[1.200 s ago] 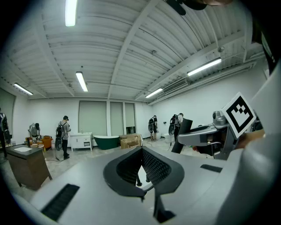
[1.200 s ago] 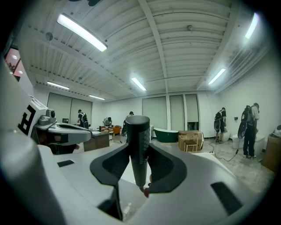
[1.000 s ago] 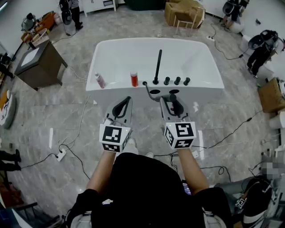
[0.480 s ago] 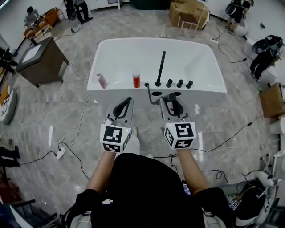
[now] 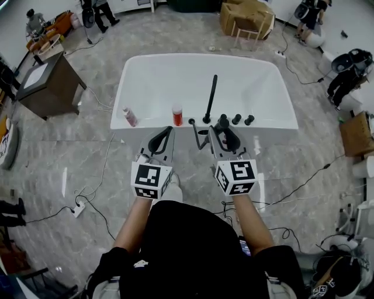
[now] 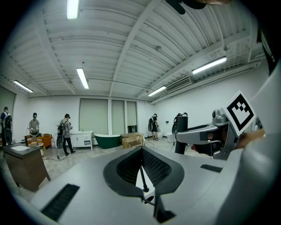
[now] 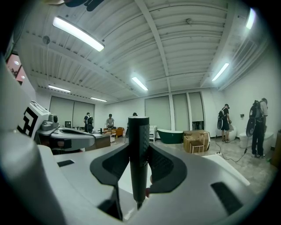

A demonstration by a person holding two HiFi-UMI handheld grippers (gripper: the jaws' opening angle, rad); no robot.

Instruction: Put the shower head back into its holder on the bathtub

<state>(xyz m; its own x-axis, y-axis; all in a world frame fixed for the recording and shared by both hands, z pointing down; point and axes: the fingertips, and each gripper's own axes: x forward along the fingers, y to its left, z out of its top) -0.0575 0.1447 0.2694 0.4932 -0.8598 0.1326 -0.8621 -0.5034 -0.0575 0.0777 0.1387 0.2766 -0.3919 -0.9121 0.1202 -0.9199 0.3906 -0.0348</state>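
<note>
The white bathtub [image 5: 140, 76] fills the middle of the head view, with a black spout [image 5: 210, 96] and three black knobs [image 5: 236, 119] on its near rim. A dark round hole [image 5: 203, 132] sits in that rim next to the black hose [image 5: 195, 125]. My right gripper [image 5: 225, 126] is shut on the black shower head [image 5: 229, 139], its tip over the rim by the knobs. In the right gripper view the shower head [image 7: 138, 132] stands upright between the jaws of the right gripper [image 7: 138, 151]. My left gripper [image 5: 168, 129] [image 6: 141, 148] is shut and holds nothing, just short of the rim.
A red bottle [image 5: 177, 115] and a pink bottle [image 5: 130, 117] stand on the near rim at the left. A brown cabinet [image 5: 49, 82] is on the left, cardboard boxes [image 5: 245, 14] lie beyond the tub, and cables [image 5: 304, 184] cross the floor. People stand far back.
Both grippers have moved forward towards the tub. The right gripper's tip with the shower head now overlaps the near rim by the knobs. Both grips are unchanged.
</note>
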